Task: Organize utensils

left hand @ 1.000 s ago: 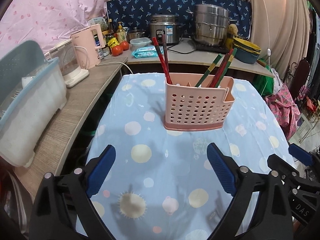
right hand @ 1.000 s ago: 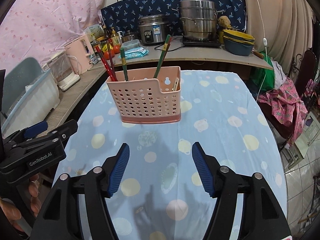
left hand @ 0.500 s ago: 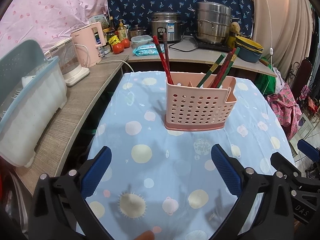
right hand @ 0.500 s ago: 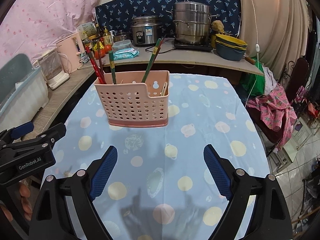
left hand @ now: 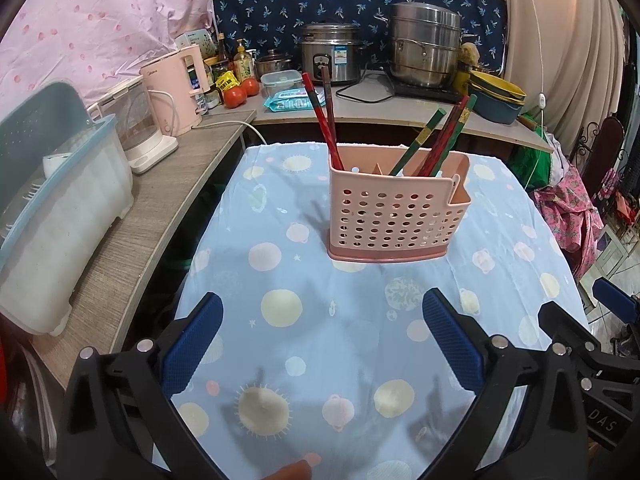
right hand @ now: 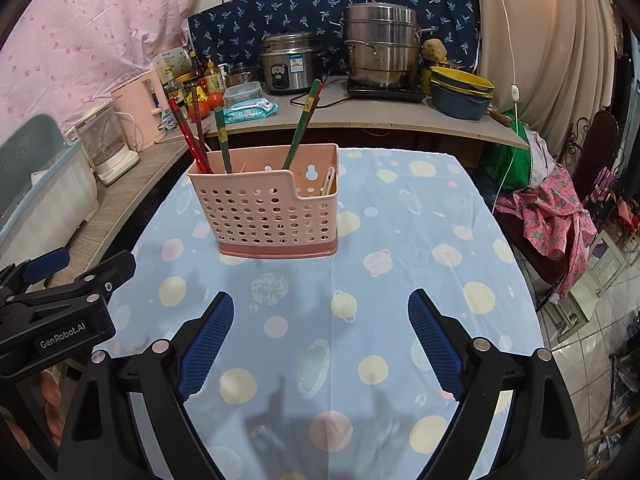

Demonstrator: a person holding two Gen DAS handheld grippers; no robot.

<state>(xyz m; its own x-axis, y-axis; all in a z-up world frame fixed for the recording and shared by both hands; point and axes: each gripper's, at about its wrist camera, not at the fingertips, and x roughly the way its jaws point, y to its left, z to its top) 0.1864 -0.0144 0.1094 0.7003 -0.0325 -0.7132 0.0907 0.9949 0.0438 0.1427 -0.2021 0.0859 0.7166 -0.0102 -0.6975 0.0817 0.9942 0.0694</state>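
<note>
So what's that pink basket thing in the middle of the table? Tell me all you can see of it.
The pink utensil holder looks like plastic, with perforated walls, a darker solid base and a stepped front rim, lower on its right. Inner dividers split it into compartments. It stands upright on the dotted blue tablecloth. Red and green chopsticks lean inside, and a pale utensil sits in the right end. Neither gripper touches it.

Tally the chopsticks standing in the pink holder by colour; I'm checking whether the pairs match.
Red chopsticks: 3
Green chopsticks: 2
Total: 5
</note>
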